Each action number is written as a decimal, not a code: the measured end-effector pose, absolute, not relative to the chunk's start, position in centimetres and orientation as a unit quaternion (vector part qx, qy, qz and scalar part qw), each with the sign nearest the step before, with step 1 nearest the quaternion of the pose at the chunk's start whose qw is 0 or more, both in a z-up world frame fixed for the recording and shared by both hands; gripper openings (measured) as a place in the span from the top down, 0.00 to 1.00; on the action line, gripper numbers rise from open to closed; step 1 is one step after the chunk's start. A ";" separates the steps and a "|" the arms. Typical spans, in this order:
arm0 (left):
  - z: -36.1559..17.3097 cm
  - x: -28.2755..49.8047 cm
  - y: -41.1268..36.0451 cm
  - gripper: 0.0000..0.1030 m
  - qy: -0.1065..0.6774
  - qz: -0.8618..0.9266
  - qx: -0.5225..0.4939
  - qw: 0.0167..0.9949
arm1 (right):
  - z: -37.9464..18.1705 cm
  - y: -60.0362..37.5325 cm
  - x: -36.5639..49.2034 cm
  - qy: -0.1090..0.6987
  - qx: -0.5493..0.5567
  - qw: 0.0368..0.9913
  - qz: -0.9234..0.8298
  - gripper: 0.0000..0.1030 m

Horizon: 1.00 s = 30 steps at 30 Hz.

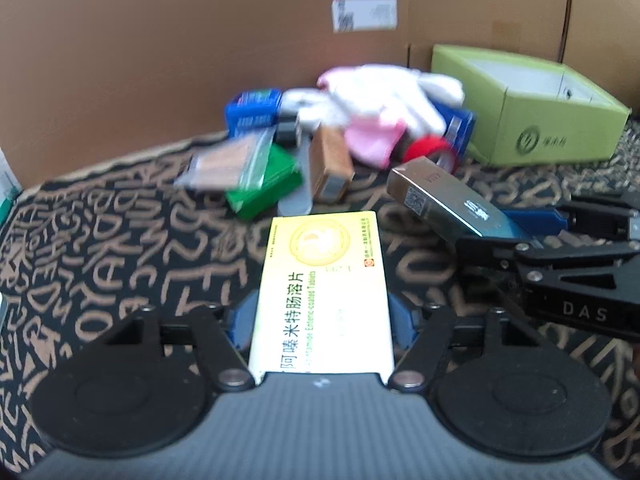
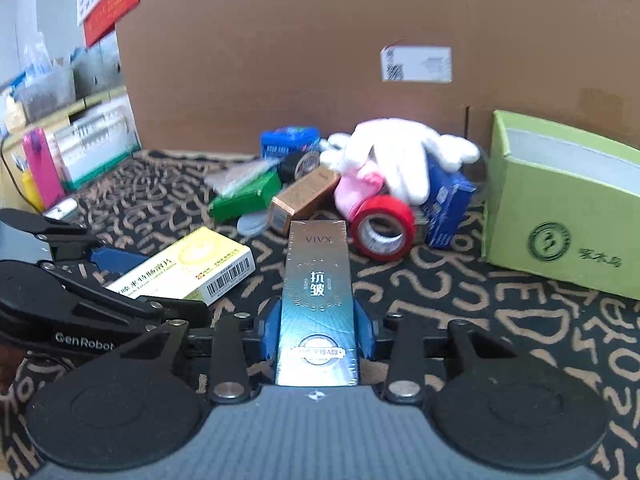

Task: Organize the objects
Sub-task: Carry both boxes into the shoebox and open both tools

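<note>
A yellow-and-white medicine box [image 1: 324, 280] sits between the blue pads [image 1: 402, 320] of my left gripper [image 1: 320, 316], which is shut on its long sides. In the right wrist view the same medicine box [image 2: 192, 264] hangs tilted over the cloth in the left gripper [image 2: 144, 280]. My right gripper [image 2: 316, 332] is shut on a tall silver-and-blue carton [image 2: 316, 288]. From the left wrist, that carton [image 1: 440, 200] sticks out of the right gripper [image 1: 512, 228] at the right. An open green cardboard box [image 2: 560, 208] stands at the far right.
A pile lies against the brown cardboard wall [image 2: 300, 60]: white and pink gloves [image 2: 396, 156], a red tape roll [image 2: 382, 226], blue boxes [image 2: 448, 204], a brown box [image 2: 308, 196], a green box [image 2: 244, 196]. Patterned cloth [image 2: 500, 340] covers the table. Shelves stand at left.
</note>
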<state>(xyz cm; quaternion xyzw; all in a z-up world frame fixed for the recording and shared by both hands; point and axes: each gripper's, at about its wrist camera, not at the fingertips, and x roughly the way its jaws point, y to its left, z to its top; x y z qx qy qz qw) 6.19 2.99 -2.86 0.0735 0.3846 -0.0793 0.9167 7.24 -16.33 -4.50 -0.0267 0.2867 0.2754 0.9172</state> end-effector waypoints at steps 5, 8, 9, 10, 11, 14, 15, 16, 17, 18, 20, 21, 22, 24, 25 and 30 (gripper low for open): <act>0.5 6.8 0.1 0.36 0.347 -0.119 0.071 0.928 | -2.2 -19.8 6.9 0.248 -0.003 0.932 0.265 0.59; 2.2 7.7 -2.6 0.36 0.326 -0.145 0.074 0.931 | -0.9 -22.3 7.0 0.229 0.009 0.941 0.249 0.59; 2.8 8.0 -3.6 0.36 0.317 -0.153 0.074 0.933 | -0.4 -23.2 7.2 0.223 0.012 0.944 0.243 0.59; 3.4 8.4 -4.5 0.36 0.308 -0.160 0.075 0.935 | 0.0 -24.0 7.4 0.218 0.013 0.947 0.235 0.59; 3.9 8.8 -5.6 0.36 0.301 -0.166 0.075 0.936 | 0.4 -25.0 7.6 0.210 0.014 0.952 0.223 0.59; 5.5 10.5 -8.6 0.36 0.291 -0.185 0.073 0.936 | 1.7 -27.7 8.5 0.190 0.015 0.963 0.188 0.59; 6.1 11.1 -9.5 0.36 0.291 -0.191 0.071 0.935 | 2.1 -28.6 9.0 0.184 0.016 0.967 0.178 0.59; 6.7 11.7 -10.4 0.36 0.289 -0.198 0.069 0.934 | 2.4 -29.4 9.5 0.181 0.018 0.969 0.166 0.59; 7.3 12.3 -11.3 0.36 0.287 -0.204 0.066 0.934 | 2.7 -30.3 10.1 0.177 0.018 0.972 0.152 0.59; 7.8 13.0 -12.1 0.36 0.284 -0.209 0.064 0.934 | 3.1 -31.0 10.7 0.174 0.018 0.975 0.139 0.59; 8.5 14.3 -13.6 0.36 0.274 -0.210 0.059 0.937 | 3.6 -32.2 12.0 0.169 0.017 0.979 0.114 0.59; 8.6 15.0 -14.4 0.36 0.271 -0.207 0.059 0.938 | 3.8 -32.7 12.7 0.166 0.018 0.981 0.103 0.59; 8.6 15.9 -15.1 0.36 0.270 -0.203 0.058 0.939 | 4.0 -33.2 13.4 0.164 0.020 0.982 0.095 0.59; 8.0 17.9 -16.6 0.36 0.274 -0.197 0.058 0.940 | 4.0 -34.1 15.1 0.159 0.030 0.984 0.079 0.59; 7.5 18.9 -17.2 0.36 0.277 -0.192 0.057 0.940 | 4.0 -34.4 15.9 0.157 0.034 0.984 0.071 0.59; 4.2 23.2 -19.7 0.36 0.302 -0.175 0.055 0.936 | 2.7 -35.5 20.0 0.167 0.037 0.984 0.039 0.59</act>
